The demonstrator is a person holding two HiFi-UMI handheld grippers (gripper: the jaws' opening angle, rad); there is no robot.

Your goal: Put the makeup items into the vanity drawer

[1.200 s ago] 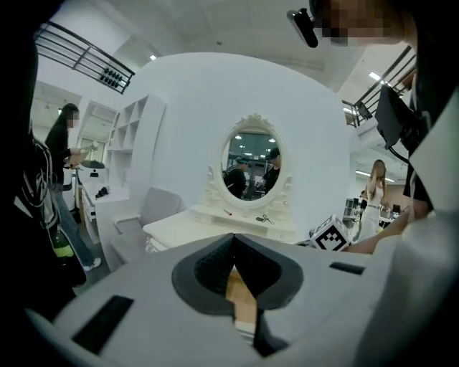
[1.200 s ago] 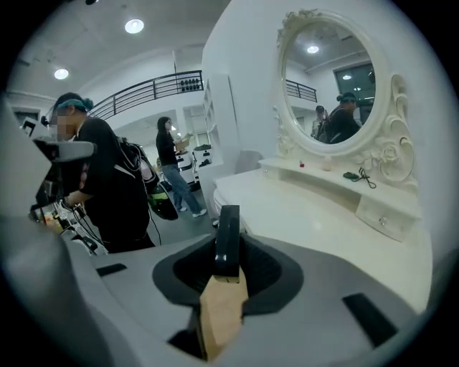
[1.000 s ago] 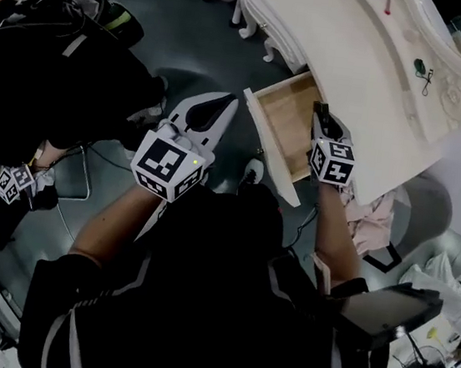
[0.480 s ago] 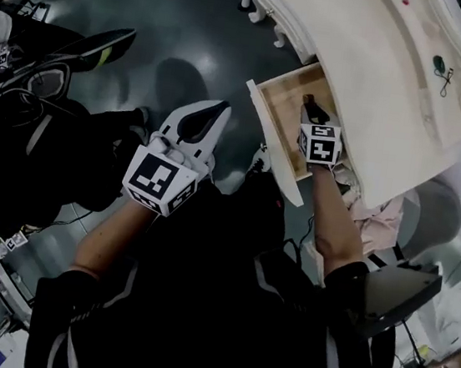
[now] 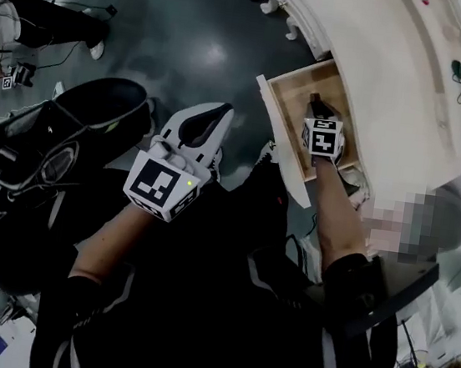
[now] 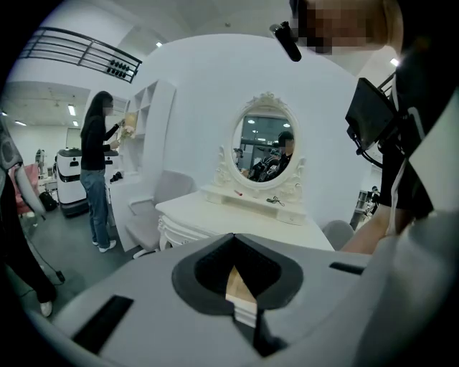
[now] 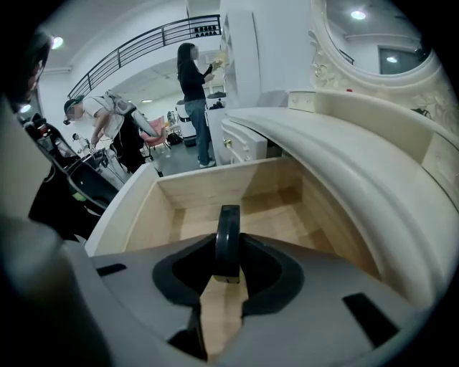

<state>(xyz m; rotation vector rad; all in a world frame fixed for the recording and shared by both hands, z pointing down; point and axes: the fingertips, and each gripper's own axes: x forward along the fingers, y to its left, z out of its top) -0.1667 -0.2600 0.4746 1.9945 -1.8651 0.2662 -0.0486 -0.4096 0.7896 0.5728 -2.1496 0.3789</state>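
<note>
- Hanging clear of the vanity, the left gripper (image 5: 215,115) has its jaws together on nothing, probably just leaving the opening free.
- Right of it, the drawer (image 5: 285,104) stands pulled out to take the items.
- Above its wooden floor, the right gripper (image 7: 228,267) is clamped on a dark flat makeup item (image 7: 228,238), apparently poised for release.
- The item stands on edge, with its long axis along the jaws, pointing toward the drawer's back wall.

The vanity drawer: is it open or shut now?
Open. The drawer stands pulled out from the vanity, its wooden floor visible, and the right gripper holds a dark makeup item above it.
</note>
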